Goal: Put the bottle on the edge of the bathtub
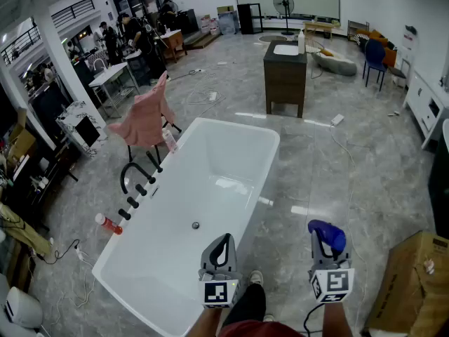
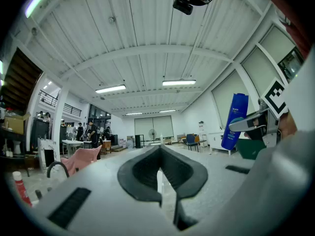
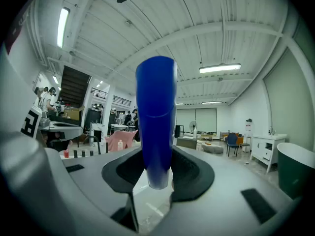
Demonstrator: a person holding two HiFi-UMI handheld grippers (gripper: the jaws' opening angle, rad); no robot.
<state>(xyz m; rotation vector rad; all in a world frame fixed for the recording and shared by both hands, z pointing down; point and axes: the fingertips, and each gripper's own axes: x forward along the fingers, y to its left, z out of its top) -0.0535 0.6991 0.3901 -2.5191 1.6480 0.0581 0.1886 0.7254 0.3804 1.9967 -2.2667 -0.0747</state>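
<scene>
A tall blue bottle (image 1: 327, 235) stands upright between the jaws of my right gripper (image 1: 328, 253), which is shut on its lower end; in the right gripper view the bottle (image 3: 156, 117) rises straight out of the gripper (image 3: 158, 175). The white bathtub (image 1: 271, 143) lies ahead and to the left, its near end just in front of my left gripper (image 1: 220, 253). That gripper (image 2: 160, 177) is shut with nothing in it. From the left gripper view the bottle (image 2: 235, 122) shows off to the right. Both grippers hang over the floor at the tub's near end, right of its long right rim.
On the tub's left edge stand a red bottle (image 1: 108, 223), black faucet fittings (image 1: 135, 177) and a small white bottle (image 1: 169, 140). A pink towel (image 1: 144, 120) hangs on a chair beside it. A dark cabinet (image 1: 285, 77) stands beyond; a cardboard box (image 1: 410, 283) sits at right.
</scene>
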